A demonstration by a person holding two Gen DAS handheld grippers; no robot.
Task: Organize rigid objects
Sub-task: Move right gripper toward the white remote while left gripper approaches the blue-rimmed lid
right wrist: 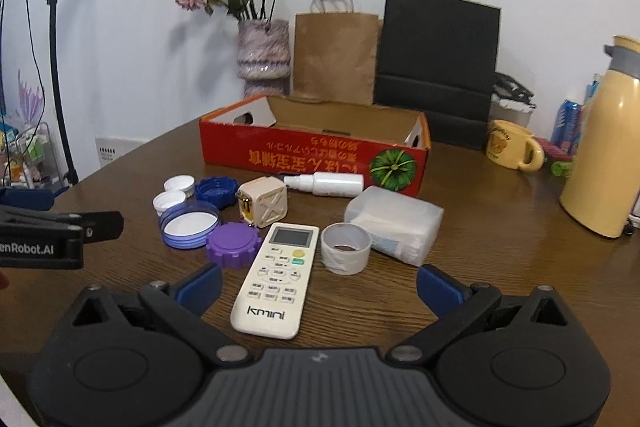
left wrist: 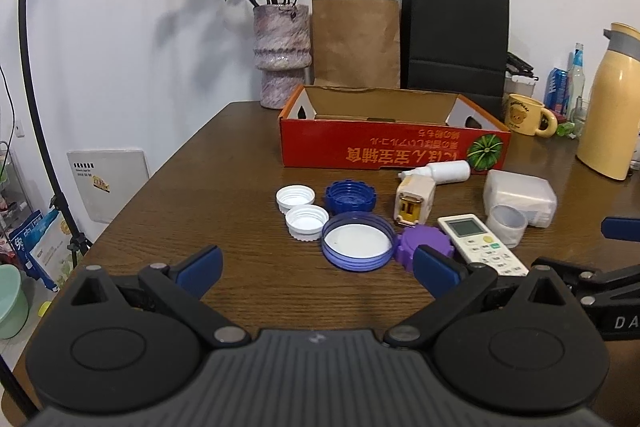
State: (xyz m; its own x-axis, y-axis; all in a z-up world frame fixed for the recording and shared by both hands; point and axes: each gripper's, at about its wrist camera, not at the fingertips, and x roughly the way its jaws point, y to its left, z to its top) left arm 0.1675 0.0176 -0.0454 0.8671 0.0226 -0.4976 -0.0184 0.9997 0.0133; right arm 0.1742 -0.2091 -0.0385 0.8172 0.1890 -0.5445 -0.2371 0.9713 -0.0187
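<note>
Both tools wide, holding nothing: left tool [left wrist: 318,269] above bare surface [left wrist: 224,155] near big blue lid [left wrist: 357,241]; right tool [right wrist: 320,287] over remote [right wrist: 276,277]. Caps, charger, bottle lie w/ them in front of red box [right wrist: 316,151].

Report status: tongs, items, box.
Left tongs open, empty. Right tongs open over the remote. Caps, remote, tape roll on table, red box unblocked.

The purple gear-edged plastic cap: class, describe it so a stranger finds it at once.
Start at the red cardboard box on the brown wooden table. In the clutter before it, the purple gear-edged plastic cap sits left of the white remote control. It alone is purple.
</note>
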